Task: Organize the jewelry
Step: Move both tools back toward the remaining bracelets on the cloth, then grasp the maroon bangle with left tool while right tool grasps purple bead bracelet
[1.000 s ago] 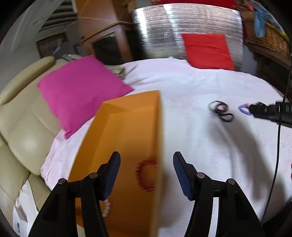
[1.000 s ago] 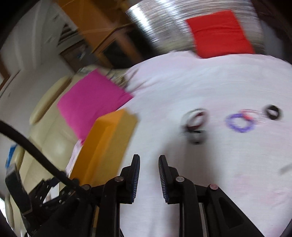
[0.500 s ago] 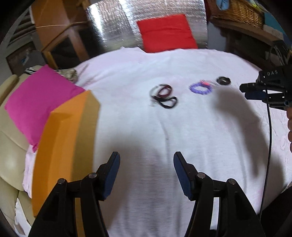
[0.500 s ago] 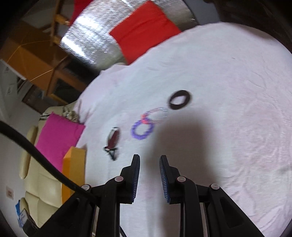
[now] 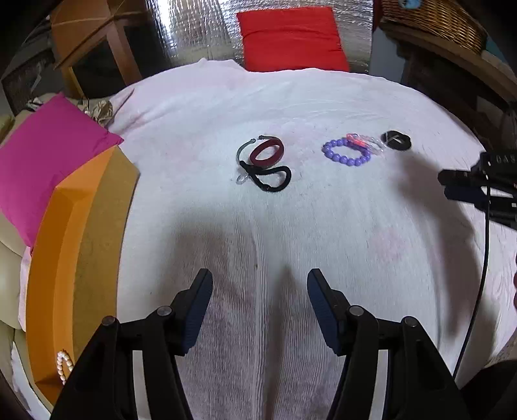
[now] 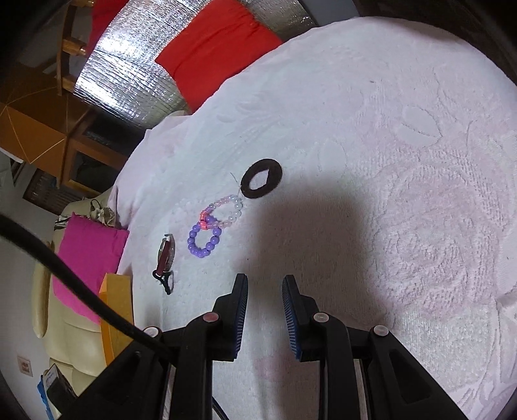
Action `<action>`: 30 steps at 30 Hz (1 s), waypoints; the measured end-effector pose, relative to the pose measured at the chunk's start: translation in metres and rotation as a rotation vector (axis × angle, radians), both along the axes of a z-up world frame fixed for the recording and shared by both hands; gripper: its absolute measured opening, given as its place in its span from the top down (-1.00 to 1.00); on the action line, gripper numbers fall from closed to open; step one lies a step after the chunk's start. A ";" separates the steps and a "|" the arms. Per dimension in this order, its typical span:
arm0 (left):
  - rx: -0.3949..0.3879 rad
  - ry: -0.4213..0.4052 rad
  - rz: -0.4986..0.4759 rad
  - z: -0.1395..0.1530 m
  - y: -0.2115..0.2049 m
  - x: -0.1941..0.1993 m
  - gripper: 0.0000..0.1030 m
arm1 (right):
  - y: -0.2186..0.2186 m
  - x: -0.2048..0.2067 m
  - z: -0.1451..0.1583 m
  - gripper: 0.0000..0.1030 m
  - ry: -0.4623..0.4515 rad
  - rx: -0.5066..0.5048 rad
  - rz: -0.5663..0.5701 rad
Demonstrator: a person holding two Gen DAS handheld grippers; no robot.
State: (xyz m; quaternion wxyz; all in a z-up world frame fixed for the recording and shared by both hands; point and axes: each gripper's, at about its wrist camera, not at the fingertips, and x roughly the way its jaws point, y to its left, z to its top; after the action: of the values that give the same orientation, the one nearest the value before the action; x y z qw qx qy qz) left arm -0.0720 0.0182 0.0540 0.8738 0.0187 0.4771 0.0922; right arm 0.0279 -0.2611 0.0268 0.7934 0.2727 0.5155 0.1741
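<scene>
On the white towel-covered table lie a dark red bangle [image 5: 267, 153] with a black cord loop [image 5: 270, 179], a purple bead bracelet [image 5: 345, 153], a clear and pink bead bracelet [image 5: 366, 144] and a black ring [image 5: 395, 140]. An orange box [image 5: 76, 245] stands at the left with a pearl bracelet [image 5: 63, 366] inside. My left gripper [image 5: 260, 292] is open and empty, short of the bangle. My right gripper [image 6: 265, 292] is empty with its jaws a narrow gap apart, short of the purple bracelet [image 6: 205, 240], the clear bracelet [image 6: 226, 210] and the black ring [image 6: 261, 182].
A pink cushion [image 5: 42, 161] lies on a cream sofa [image 6: 66, 326] left of the box. A red cushion [image 5: 290, 38] leans on a silver foil panel [image 5: 200, 29] at the back. A wicker basket [image 5: 433, 19] sits at the far right. The right gripper's cable [image 5: 481, 284] hangs at the right.
My left gripper has swung from over the orange box to the right, facing the jewelry on the towel. My right gripper has moved right and turned toward the beaded bracelets and black ring.
</scene>
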 end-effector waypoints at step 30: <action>-0.243 -0.081 -0.035 0.015 0.049 0.118 -0.20 | 0.015 0.026 -0.004 0.51 0.005 0.094 0.006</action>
State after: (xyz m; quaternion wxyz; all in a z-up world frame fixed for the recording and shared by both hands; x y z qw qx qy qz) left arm 0.0465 0.0670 0.0690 0.8896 -0.0825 0.4488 0.0191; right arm 0.0543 -0.2458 0.0232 0.7780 0.3084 0.5096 0.1999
